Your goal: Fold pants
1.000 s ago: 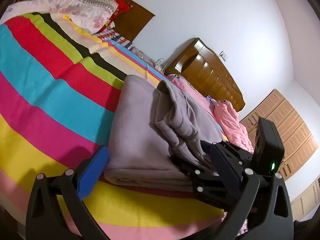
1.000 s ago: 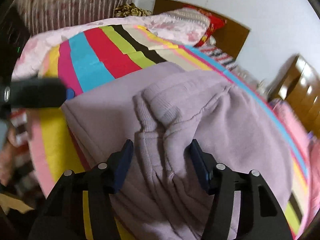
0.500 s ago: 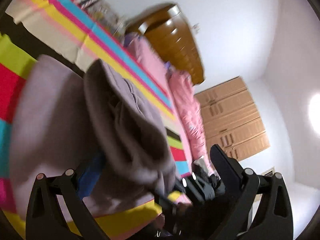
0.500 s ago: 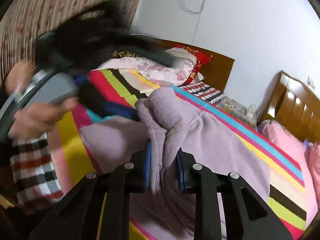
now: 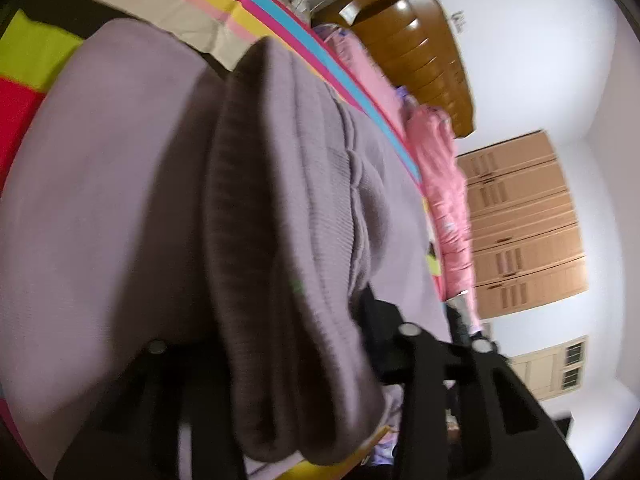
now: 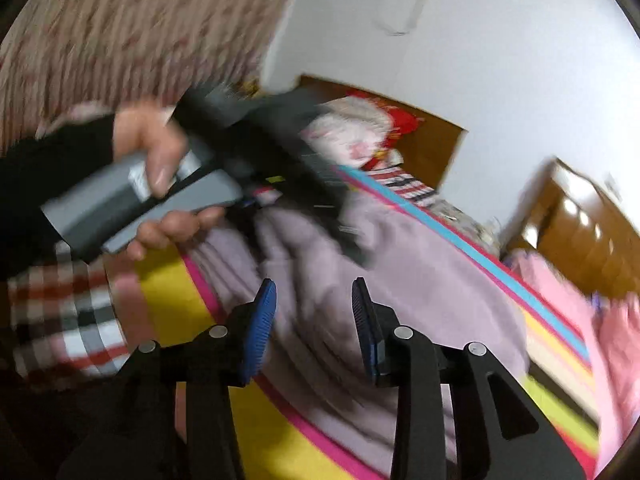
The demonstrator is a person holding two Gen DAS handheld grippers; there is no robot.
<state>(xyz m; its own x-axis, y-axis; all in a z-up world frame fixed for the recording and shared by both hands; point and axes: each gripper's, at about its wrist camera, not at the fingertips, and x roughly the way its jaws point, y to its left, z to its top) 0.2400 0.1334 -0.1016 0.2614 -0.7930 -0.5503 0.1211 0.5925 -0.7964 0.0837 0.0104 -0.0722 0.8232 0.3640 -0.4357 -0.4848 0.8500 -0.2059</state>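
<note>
Lilac pants [image 5: 120, 200] lie folded on the striped bed cover [image 5: 32, 52]. A thick ribbed fold of them runs between the fingers of my left gripper [image 5: 272, 332], whose jaws are closing and pinch it. In the right wrist view the left gripper [image 6: 280, 168], held by a hand [image 6: 156, 152], reaches over the pants [image 6: 420, 300]. My right gripper [image 6: 314, 320] hovers over the near part of the pants. Its jaws are opening, and its blue pads [image 6: 262, 320] stand apart without pressing the cloth.
A wooden headboard [image 5: 420, 40] and a pink quilt [image 5: 444, 184] lie beyond the bed, with a light wooden wardrobe [image 5: 524, 220] at the wall. Pillows [image 6: 352, 132] sit at the bed's head. A plaid cloth [image 6: 60, 320] hangs at the near left edge.
The left gripper swung in over the pants and closed from wide open onto the ribbed fold. The right gripper, shut on that fold half a second ago, has let it go.
</note>
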